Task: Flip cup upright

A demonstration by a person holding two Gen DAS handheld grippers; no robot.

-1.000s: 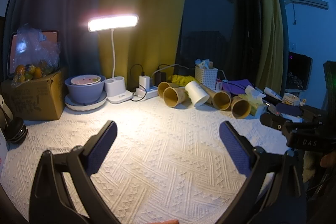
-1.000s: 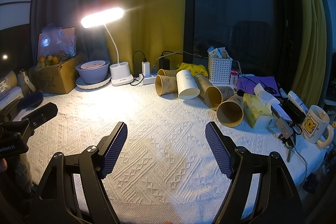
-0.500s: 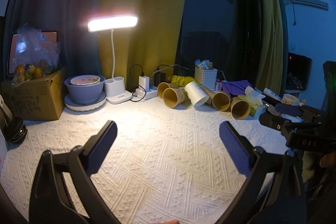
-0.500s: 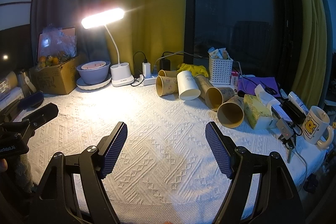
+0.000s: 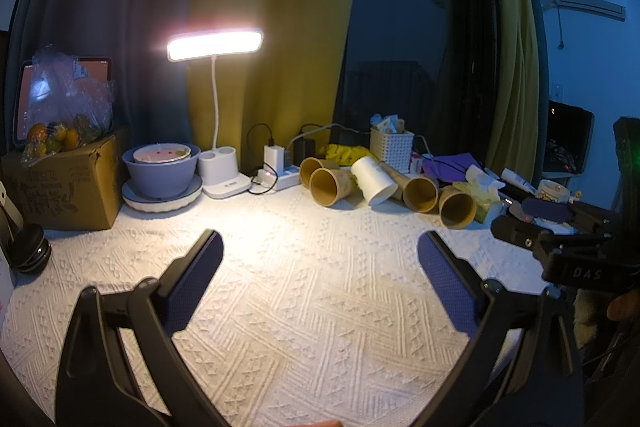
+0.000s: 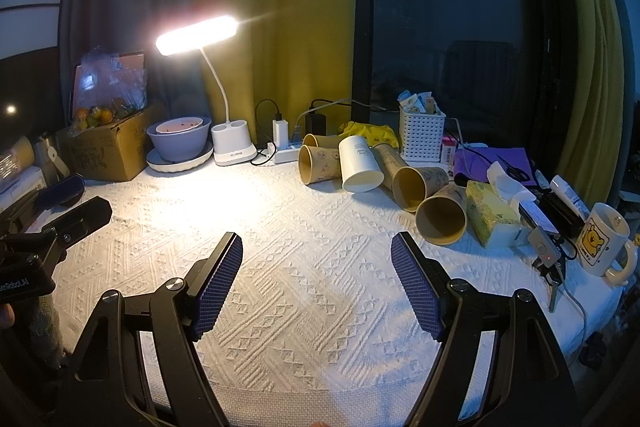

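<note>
Left gripper [image 5: 320,269] hovering over the white textured cloth [image 5: 320,307] on the worktop, fingers [image 5: 196,279] spread wide, nothing between them
Right gripper [image 6: 317,277] likewise above the cloth, fingers [image 6: 416,291] spread wide and empty
White cup [image 6: 359,163] lying on its side near the back of the worktop, mouth turned toward the cameras, well apart from both grippers
4 brown paper cups on their sides around it: 2 to its left [image 6: 318,165], touching it, and 2 to its right [image 6: 416,183], the nearest [image 6: 442,219] just beside a yellow tissue pack [image 6: 494,215]
Lit desk lamp [image 6: 196,35] behind, base next to a blue bowl [image 6: 180,139] on a plate
White basket [image 6: 422,137] behind the cups, mug [image 6: 604,245] at far right
</note>
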